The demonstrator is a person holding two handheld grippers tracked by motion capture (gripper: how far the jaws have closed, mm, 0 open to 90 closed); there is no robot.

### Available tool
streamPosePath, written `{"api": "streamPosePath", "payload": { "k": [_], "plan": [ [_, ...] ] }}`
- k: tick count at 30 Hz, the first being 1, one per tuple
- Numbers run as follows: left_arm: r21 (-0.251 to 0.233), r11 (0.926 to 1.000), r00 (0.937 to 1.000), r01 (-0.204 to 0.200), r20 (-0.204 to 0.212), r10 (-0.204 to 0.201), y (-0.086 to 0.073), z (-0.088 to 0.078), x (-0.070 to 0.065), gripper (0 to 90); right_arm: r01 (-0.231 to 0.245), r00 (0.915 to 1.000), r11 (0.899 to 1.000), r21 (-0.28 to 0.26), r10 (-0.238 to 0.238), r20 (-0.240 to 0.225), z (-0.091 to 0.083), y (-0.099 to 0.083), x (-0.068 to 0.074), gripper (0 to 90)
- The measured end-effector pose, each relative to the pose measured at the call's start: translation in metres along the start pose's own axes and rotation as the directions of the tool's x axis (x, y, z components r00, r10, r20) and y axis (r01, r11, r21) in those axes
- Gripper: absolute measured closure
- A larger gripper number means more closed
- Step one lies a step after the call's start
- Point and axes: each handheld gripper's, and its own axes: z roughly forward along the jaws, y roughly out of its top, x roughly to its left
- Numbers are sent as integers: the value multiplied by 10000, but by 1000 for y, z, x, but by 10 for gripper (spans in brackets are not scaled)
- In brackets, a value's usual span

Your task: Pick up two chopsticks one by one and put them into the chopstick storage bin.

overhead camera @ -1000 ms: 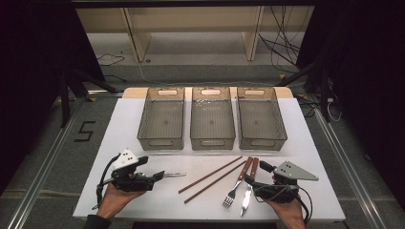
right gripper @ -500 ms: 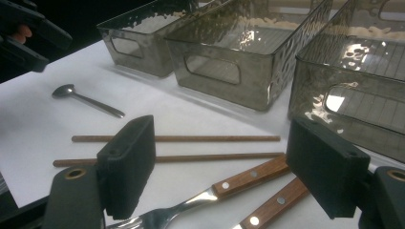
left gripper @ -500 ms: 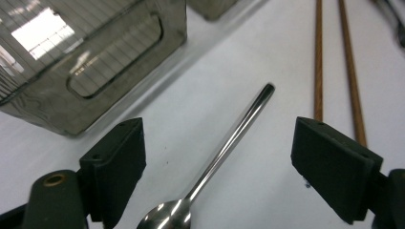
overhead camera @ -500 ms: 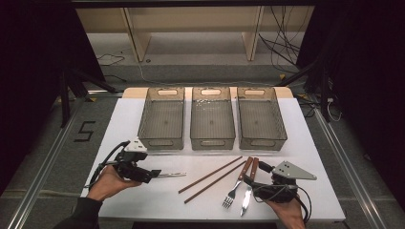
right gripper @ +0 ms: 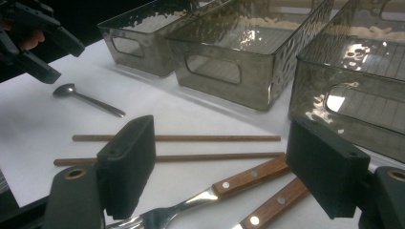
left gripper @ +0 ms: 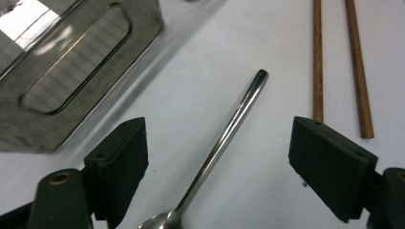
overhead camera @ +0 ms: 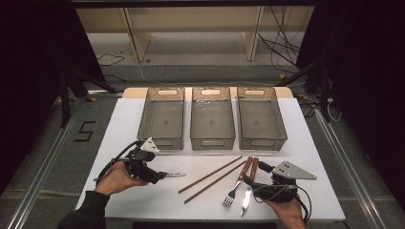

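the left gripper point(overhead camera: 160, 175) had shifted up the table toward the left bin point(overhead camera: 161, 119) since the earlier frame, its jaws having just been closing a little, while the right gripper point(overhead camera: 249, 180) kept its place at the near right. the spoon point(left gripper: 224, 140) lay flat on the white table point(overhead camera: 119, 124), between the left gripper's jaws, which stood wide and released with neither pad touching the metal; its bowl sat nearest the gripper and its handle pointed away toward the pair of chopsticks point(overhead camera: 212, 179). the right gripper's jaws were likewise parted and grasping nothing, poised over the wooden-handled fork point(right gripper: 210, 195) and knife point(right gripper: 272, 205). three clear bins stood in a row at the far side.

to take the spoon cleanly, the left gripper would likely need to drop until the pads straddled the thin neck just above the bowl, square to the handle, then close fully; a grip too high might let the slim, polished steel slip or pivot.
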Motion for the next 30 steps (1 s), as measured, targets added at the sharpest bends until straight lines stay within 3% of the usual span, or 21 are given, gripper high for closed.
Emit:
{"api": "streamPosePath", "payload": {
  "k": [16, 25, 30],
  "plan": [
    [482, 9979, 9960, -432, 797, 393, 28, 25, -31, 256, -10, 10000, 10000, 40, 10, -8, 0, 0, 0, 260],
    [961, 9932, 9907, -663, 1251, 540, 42, 44, -51, 363, -8, 10000, 10000, 59, 8, -12, 0, 0, -1, 260],
    [1363, 9884, 9904, -674, 1288, 498, 49, 53, -57, 425, -8, 10000, 10000, 72, 8, -5, 0, 0, -1, 261]
  ]
}}
